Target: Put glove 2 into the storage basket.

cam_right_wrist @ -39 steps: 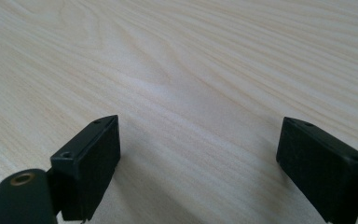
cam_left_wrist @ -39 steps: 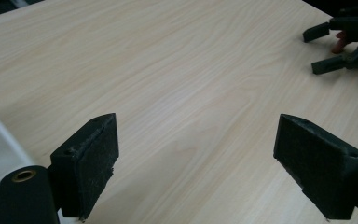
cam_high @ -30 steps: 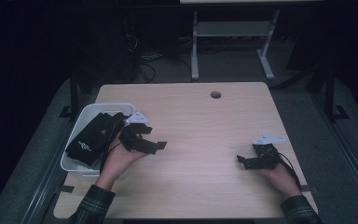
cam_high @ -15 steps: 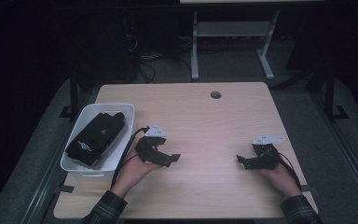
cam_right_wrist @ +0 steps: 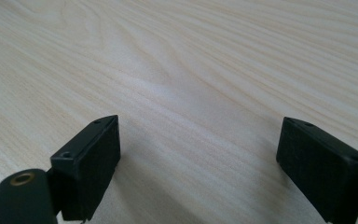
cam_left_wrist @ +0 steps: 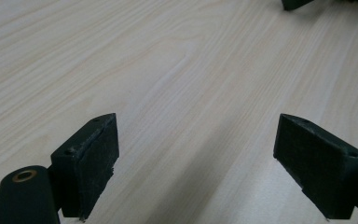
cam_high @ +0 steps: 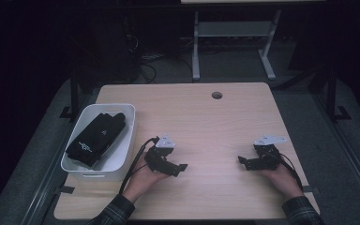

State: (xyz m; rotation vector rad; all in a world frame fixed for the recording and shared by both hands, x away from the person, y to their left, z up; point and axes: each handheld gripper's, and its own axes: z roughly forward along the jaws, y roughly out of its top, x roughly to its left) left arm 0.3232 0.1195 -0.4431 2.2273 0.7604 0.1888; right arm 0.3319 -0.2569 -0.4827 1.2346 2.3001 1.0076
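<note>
We see the black folded garment (cam_high: 96, 138) lying in the white bin (cam_high: 127, 140) at nine o'clock; it looks soft and light, best pinched at a folded edge. Our left gripper (cam_high: 180, 167) and right gripper (cam_high: 241, 161) rest with jaws apart, holding nothing.

On the table (cam_high: 201, 112), the bin (cam_high: 122, 159) sits at nine o'clock by the left edge, with a folded cloth item (cam_high: 96, 138) lying inside it. The left gripper (cam_high: 180, 167) rests just right of the bin, toward six o'clock. The right gripper (cam_high: 242, 161) lies at four o'clock, well apart from the left. A cable hole (cam_high: 217, 95) sits at twelve o'clock.
</note>
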